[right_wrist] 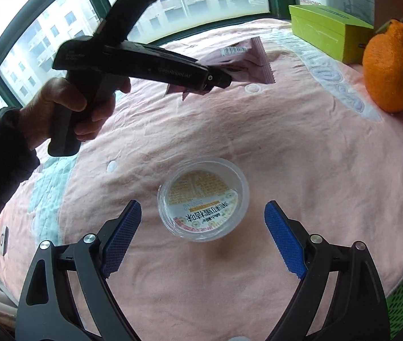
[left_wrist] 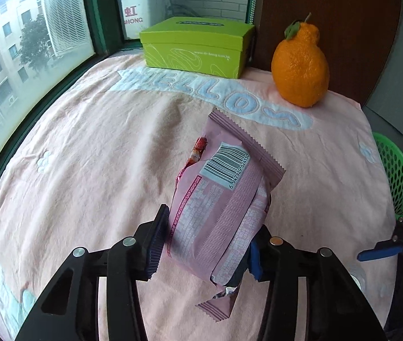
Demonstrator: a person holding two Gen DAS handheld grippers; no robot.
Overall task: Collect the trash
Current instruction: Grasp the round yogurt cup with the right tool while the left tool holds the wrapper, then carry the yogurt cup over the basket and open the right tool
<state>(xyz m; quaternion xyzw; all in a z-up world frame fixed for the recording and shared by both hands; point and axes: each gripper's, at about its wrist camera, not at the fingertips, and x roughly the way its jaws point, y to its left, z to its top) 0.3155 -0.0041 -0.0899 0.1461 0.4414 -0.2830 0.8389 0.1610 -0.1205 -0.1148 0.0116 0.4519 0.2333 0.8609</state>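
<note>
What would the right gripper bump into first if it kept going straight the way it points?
Most likely the clear round plastic cup with the yellow printed label, lying on the pink quilted cloth. It sits just ahead of the open right gripper, about centred between its blue pads. How far ahead is hard to judge.

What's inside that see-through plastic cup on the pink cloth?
The plastic cup shows only a printed paper label, loose or stuck on I cannot tell. The label hides whatever lies under it.
</note>
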